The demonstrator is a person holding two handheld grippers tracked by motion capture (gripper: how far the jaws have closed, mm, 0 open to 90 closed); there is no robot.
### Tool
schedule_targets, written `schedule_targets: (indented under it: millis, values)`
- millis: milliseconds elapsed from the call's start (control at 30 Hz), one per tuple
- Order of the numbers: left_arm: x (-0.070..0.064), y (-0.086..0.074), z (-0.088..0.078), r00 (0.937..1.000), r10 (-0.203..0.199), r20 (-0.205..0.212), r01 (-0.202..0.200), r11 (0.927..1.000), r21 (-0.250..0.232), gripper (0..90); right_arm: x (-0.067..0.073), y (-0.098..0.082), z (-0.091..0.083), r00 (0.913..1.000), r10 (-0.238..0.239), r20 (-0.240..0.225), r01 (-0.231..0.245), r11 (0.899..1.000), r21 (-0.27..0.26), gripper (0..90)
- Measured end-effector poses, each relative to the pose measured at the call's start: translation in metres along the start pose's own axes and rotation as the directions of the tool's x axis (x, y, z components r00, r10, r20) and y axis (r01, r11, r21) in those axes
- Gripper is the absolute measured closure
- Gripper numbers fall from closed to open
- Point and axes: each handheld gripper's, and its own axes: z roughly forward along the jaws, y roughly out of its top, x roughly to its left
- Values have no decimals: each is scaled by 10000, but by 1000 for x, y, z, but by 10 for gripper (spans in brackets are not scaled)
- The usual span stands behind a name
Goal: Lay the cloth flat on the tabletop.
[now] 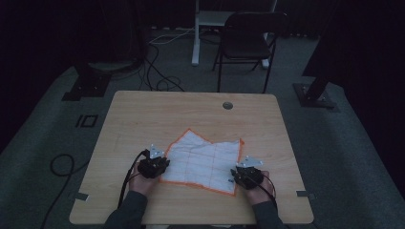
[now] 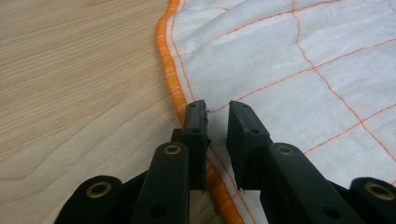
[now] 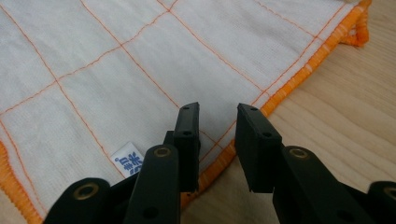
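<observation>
Lying flat on the near half of the table (image 1: 143, 114) is a white cloth (image 1: 203, 160) with an orange hem and a thin orange grid. Its outline is irregular: one corner peaks at about 11 o'clock from its middle, and a second corner sits at about 2 o'clock. The near edge runs across from 8 o'clock to 5 o'clock.

Left gripper (image 1: 154, 164) rests at the cloth's 9 o'clock side, held in the person's left hand (image 1: 141, 179). In the left gripper view the left gripper (image 2: 217, 108) has its jaws a narrow gap apart, just inside the orange hem (image 2: 170, 79); the white fabric shows in the gap and the pads do not press it. Jaws released.

Right gripper (image 1: 247, 172) sits at the cloth's 4 o'clock corner, held in the right hand (image 1: 258, 191). In the right gripper view the right gripper (image 3: 217, 112) stands with jaws parted over the hem (image 3: 299, 70), one jaw above white fabric, the other above bare wood. Nothing is clamped. A small white label with blue print (image 3: 128, 161) lies on the cloth at 8 o'clock of these jaws.

Beyond the table's far edge, at 12 o'clock, stands a dark folding chair (image 1: 246, 40) on grey floor, with cables (image 1: 160, 71) at 11 o'clock.
</observation>
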Motion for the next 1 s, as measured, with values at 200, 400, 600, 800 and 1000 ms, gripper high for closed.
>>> schedule_targets:
  millis: [200, 400, 600, 800, 1000]
  values:
    - [0, 8, 1, 9997, 63, 246, -57, 9997, -227, 739, 0, -1, -1, 9999, -130, 26, 130, 9999, 4, 700]
    - [6, 29, 5, 9999, 102, 133, -95, 9985, -547, 735, 1, 0, -1, 9999, -151, 21, 151, 9999, 16, 702]
    - [13, 51, 23, 9990, 418, -124, -427, 9959, -800, 757, 1, 0, -1, 9999, -141, -54, 141, 9999, 47, 733]
    - [18, 70, 44, 9983, 551, -181, -561, 9967, -583, 766, 3, 2, -1, 9993, -365, 109, 366, 9992, -163, 744]
    - [20, 87, 71, 9980, 619, -97, -619, 9981, 16, 758, 4, 8, 0, 9979, -573, 307, 593, 9960, -674, 739]
